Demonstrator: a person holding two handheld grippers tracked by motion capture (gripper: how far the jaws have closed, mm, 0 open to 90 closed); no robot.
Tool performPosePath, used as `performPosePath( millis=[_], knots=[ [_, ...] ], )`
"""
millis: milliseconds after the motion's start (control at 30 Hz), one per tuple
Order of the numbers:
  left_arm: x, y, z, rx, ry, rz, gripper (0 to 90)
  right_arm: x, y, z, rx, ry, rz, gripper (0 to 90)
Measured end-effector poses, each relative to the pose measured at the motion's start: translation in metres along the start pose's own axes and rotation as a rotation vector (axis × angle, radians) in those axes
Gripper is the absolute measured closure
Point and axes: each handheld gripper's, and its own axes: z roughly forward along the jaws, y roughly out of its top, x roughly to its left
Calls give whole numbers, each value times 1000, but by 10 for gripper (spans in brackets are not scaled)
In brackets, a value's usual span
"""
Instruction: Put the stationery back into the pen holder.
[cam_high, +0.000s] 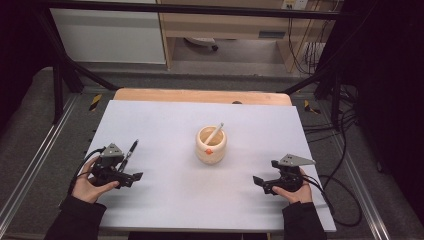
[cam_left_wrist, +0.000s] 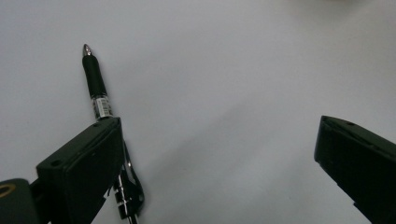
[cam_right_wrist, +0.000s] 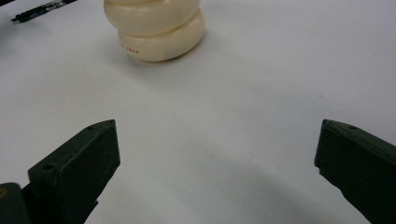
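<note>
We judge the black pen (cam_left_wrist: 97, 88) light, stiff and a little slick; it lies flat on the desk (cam_high: 165, 200) just beside our left claw (cam_high: 131, 178), best pinched at its rubber grip. Both claws gape empty, the right claw (cam_high: 258, 182) too. The cream pot (cam_high: 211, 145) holds 1 white pen (cam_high: 215, 133).

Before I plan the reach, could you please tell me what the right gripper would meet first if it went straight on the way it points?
Probably the cream holder, though it sits left of centre, so the right gripper might pass beside it.
</note>
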Motion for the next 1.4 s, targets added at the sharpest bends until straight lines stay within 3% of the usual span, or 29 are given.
performPosePath(
  millis=[433, 733, 1033, 1233, 1400],
  knots=[
    [22, 23, 6, 36, 46, -45, 47, 0, -2, 0, 16, 2, -10, 10],
    [40, 35, 18, 102, 93, -84, 96, -1, -3, 0, 22, 1, -7, 11],
    [54, 32, 31, 177, 99, -123, 231, -1, -3, 0, 20, 7, -8, 12],
    [62, 30, 32, 190, 82, -154, 382, -2, -3, 1, 23, 7, -13, 12],
    [60, 30, 34, 215, 74, -150, 487, -1, -3, 1, 28, 9, -9, 12]
  ],
)
